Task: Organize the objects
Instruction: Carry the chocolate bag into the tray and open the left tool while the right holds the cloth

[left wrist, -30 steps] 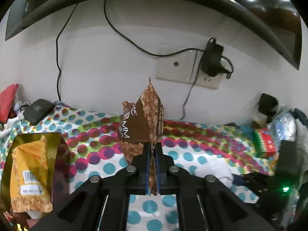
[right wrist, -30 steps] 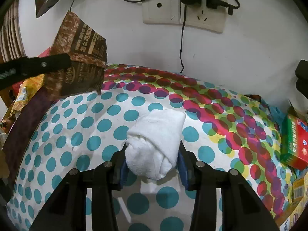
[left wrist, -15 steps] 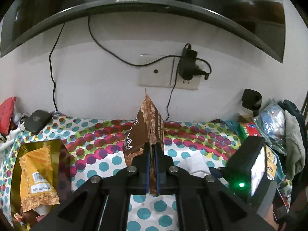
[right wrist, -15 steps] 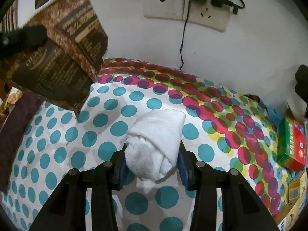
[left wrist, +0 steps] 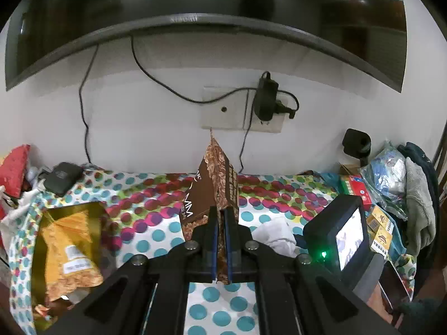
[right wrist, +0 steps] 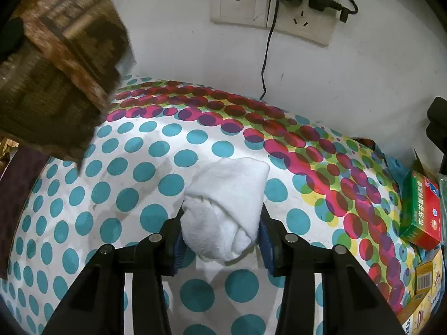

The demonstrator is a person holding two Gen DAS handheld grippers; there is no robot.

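1. Left tongs (left wrist: pixel 220 240): jaws nearly closed, pinching the lower edge of a brown snack bag (left wrist: pixel 215 189), which is held upright above the desk (left wrist: pixel 156 231).
2. Right tongs (right wrist: pixel 220 234): jaws spread wide, clamped on either side of a rolled white towel (right wrist: pixel 226 206) that rests on the desk.
3. Surface: dotted cloth, teal dots near, pink and green bands toward the white wall (left wrist: pixel 139 117). A wall socket (left wrist: pixel 240 111) holds a black adapter; a dark screen (left wrist: pixel 195 5) hangs above.
4. Writing: bag lettering is partly visible but not legible; the red-green box (right wrist: pixel 421 209) carries Chinese print, too small to read.
5. Left view only: yellow packet (left wrist: pixel 67 245) in a gold tray at left, and the right tool's lit display. Right view only: the brown bag's blurred back face at upper left.
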